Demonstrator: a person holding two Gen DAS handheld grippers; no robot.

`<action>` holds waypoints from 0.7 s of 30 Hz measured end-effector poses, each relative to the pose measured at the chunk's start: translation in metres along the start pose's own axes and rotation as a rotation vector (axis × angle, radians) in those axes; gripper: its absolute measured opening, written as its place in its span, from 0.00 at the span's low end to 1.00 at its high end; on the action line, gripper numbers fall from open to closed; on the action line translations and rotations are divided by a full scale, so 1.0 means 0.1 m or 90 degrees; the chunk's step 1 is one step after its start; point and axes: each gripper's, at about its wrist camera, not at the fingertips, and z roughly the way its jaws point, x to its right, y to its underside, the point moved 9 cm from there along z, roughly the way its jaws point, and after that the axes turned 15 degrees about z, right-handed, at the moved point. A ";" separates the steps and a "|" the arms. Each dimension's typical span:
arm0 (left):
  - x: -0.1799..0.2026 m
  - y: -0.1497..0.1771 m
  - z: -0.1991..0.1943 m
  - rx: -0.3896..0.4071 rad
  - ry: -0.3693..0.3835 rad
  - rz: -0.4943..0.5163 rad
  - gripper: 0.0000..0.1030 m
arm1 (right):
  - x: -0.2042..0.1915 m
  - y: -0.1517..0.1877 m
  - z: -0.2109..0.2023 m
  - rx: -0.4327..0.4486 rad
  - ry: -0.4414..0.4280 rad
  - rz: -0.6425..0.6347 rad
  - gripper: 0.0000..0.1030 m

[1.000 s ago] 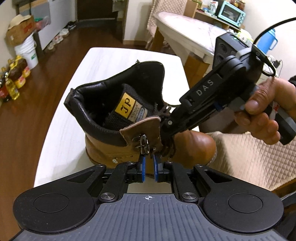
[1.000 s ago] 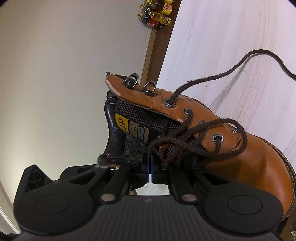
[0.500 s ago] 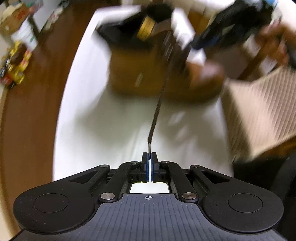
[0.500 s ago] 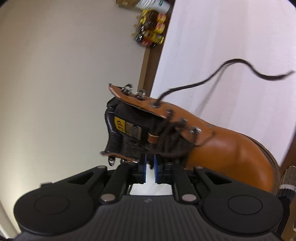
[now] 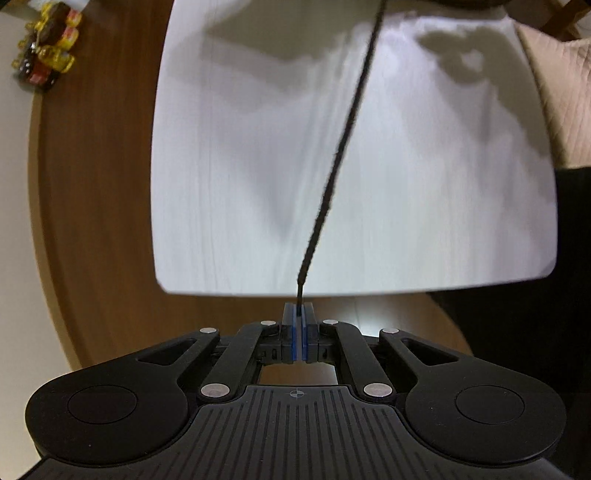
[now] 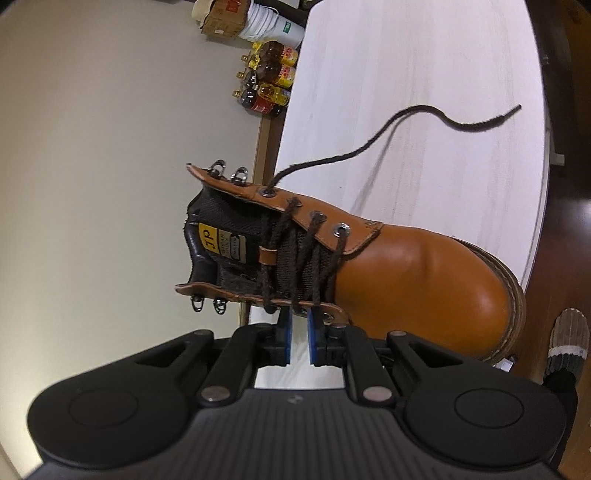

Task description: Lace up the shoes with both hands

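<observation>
White table (image 5: 229, 166): left tool (image 5: 298, 314) clamps taut lace (image 5: 343, 133); right tool (image 6: 298, 325), apart, alone shows boot (image 6: 424, 273).

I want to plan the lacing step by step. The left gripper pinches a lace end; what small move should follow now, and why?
Probably move the left gripper with the taut lace back toward the boot's free hooks; the eyelets look threaded, and the open right gripper holds nothing.

A white wood-grain worktop (image 6: 424, 74) stands on a brown wooden floor (image 5: 92, 184). Beside the worktop, against the wall, a cluster of bottles (image 6: 267, 79) sits next to a white bucket (image 6: 273, 26) and cardboard box (image 6: 223, 16). A quilted beige cushion (image 5: 561, 92) lies at the worktop's edge.
</observation>
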 end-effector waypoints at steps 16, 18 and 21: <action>0.22 -1.30 -0.97 0.395 -0.054 -0.043 0.16 | -0.30 0.03 -0.17 0.072 0.134 -0.279 0.18; 0.34 -1.69 -1.06 0.433 -0.072 -0.029 0.16 | -0.38 -0.05 -0.16 0.055 0.156 -0.356 0.18; 0.46 -1.99 -1.07 0.444 -0.116 -0.005 0.16 | -0.46 -0.20 -0.12 0.027 0.176 -0.446 0.18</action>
